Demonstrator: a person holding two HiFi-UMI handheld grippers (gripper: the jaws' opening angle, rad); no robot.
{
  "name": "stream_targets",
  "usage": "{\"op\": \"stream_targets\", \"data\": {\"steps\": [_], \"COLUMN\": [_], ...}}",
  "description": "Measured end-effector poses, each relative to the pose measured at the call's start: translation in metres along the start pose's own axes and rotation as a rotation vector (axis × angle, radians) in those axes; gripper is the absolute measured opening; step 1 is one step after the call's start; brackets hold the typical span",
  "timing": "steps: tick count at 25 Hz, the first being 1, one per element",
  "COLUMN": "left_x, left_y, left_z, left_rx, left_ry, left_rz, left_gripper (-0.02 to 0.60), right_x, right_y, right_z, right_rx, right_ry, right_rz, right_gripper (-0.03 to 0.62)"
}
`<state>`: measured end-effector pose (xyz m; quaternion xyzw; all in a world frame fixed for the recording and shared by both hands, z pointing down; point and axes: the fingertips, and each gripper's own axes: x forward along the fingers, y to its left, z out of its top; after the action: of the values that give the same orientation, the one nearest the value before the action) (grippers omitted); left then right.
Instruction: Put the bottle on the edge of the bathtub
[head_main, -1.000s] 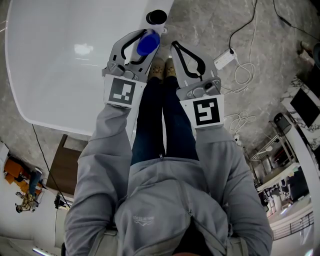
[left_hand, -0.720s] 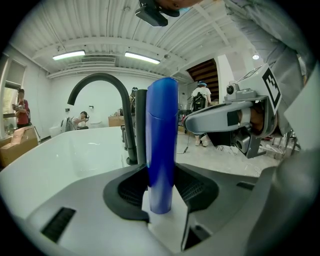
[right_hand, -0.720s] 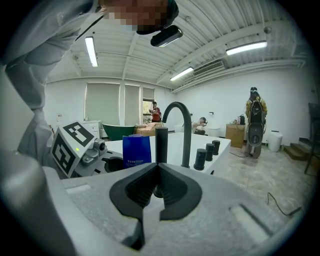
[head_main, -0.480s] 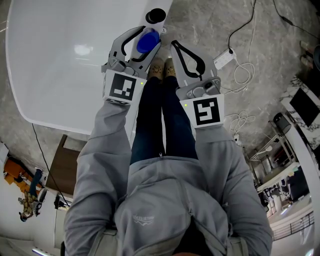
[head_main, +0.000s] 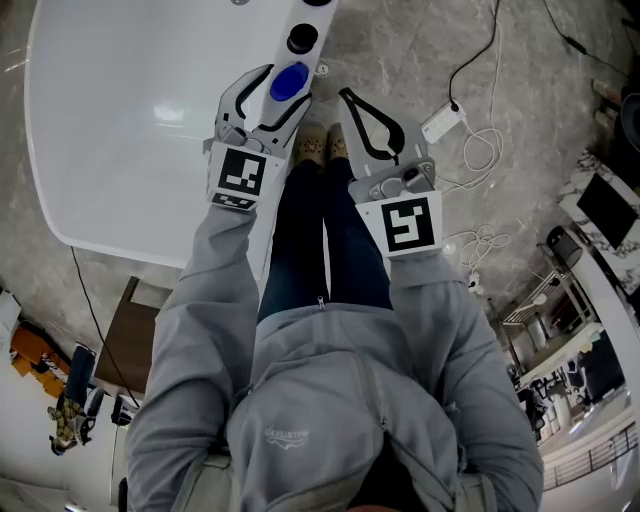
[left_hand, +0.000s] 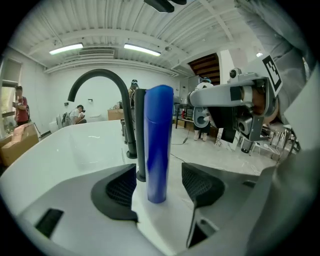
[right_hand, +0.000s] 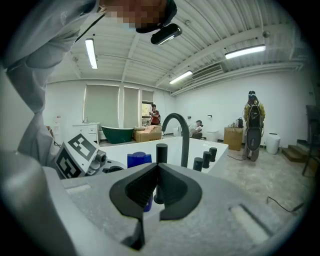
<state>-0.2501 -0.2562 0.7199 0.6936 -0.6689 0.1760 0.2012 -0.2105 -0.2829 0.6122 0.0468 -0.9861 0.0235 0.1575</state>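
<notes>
In the head view only the blue top of the bottle (head_main: 289, 82) shows; its body is hidden beneath it. The bathtub (head_main: 130, 120) runs off the picture at 12 o'clock, where a dark fitting (head_main: 318, 2) is cut to a sliver. The shoes (head_main: 322, 143) are half covered. In the left gripper view the bottle hides most of a black post (left_hand: 140, 130), and the people (left_hand: 80, 112) at 10 o'clock are too small to tell. In the right gripper view the closed jaws of the right gripper (right_hand: 157, 167) cover the bottle's lower part and the post's foot.
</notes>
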Motion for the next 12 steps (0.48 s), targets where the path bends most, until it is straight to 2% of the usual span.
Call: {"op": "stream_targets", "data": {"steps": [8, 9, 11, 12], "left_x": [-0.033, -0.038, -0.046, -0.050], "left_y": [0.000, -0.002, -0.005, -0.009], "left_z": [0.002, 0.004, 0.011, 0.015], "left_rx": [-0.156, -0.157, -0.147, -0.145], "left_ry": [0.040, 0.043, 0.048, 0.047], "left_rz": [0.067, 0.071, 0.071, 0.060], "left_gripper": [0.259, 0.227, 0.099, 0.082], "right_x": [-0.033, -0.037, -0.044, -0.047], "right_y": [0.000, 0.002, 0.003, 0.004], "right_z": [0.041, 0.044, 0.050, 0.054], "right_rx": [0.023, 0.019, 0.012, 0.012], "right_ry": [-0.037, -0.035, -0.036, -0.039], "right_rz": [-0.039, -0.042, -0.050, -0.056], "right_gripper": [0.003, 0.003, 0.003, 0.003]}}
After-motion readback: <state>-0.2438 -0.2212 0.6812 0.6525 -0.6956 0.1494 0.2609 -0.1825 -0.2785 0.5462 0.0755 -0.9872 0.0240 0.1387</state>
